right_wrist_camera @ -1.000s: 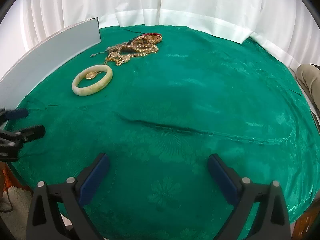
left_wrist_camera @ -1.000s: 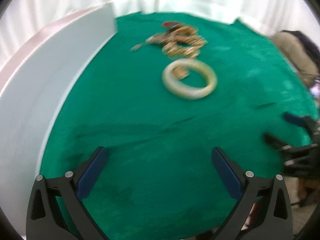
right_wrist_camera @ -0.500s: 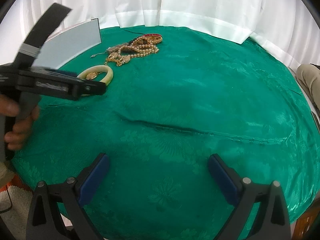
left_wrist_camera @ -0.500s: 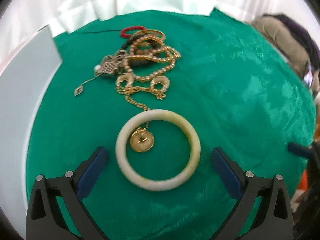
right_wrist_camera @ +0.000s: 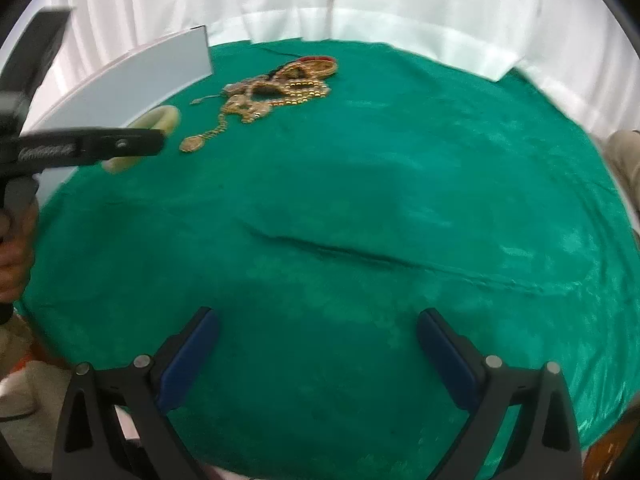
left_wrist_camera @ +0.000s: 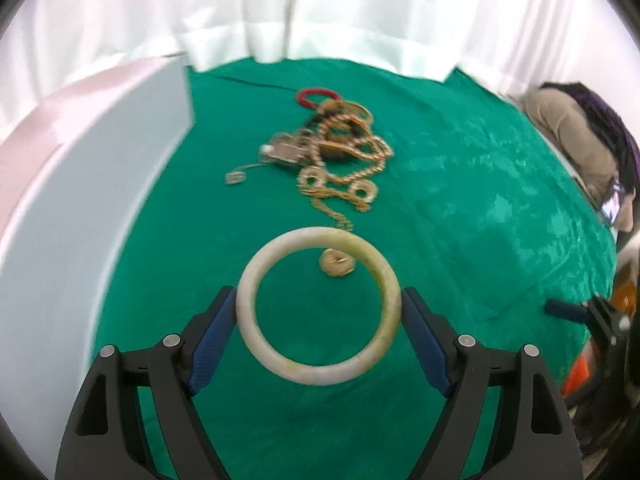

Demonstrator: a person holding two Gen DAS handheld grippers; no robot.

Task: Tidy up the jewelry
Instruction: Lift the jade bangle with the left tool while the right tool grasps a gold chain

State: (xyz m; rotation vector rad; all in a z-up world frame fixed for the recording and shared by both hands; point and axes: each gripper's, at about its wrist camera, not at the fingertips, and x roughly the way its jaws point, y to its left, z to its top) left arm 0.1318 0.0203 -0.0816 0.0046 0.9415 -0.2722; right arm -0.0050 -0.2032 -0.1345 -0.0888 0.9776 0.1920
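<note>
A pale jade bangle (left_wrist_camera: 318, 306) sits between the blue pads of my left gripper (left_wrist_camera: 318, 312), which is shut on it and holds it tilted off the green cloth. In the right wrist view the bangle (right_wrist_camera: 158, 122) is partly hidden behind that gripper (right_wrist_camera: 120, 145). A gold pendant (left_wrist_camera: 337, 262) on a chain leads to a tangled pile of gold necklaces (left_wrist_camera: 340, 160), also seen in the right wrist view (right_wrist_camera: 276, 90), with a red bangle (left_wrist_camera: 316, 96) behind. My right gripper (right_wrist_camera: 318, 356) is open and empty over the near cloth.
A white box wall (left_wrist_camera: 92, 208) stands along the left of the green table cloth (right_wrist_camera: 400, 180). White curtains hang behind. The cloth has a long crease (right_wrist_camera: 340, 246) across its middle. A seated person (left_wrist_camera: 580, 136) is at the far right.
My left gripper moved in over the bangle, closed on it and lifted it off the pendant. The right gripper has shifted slightly and stays open.
</note>
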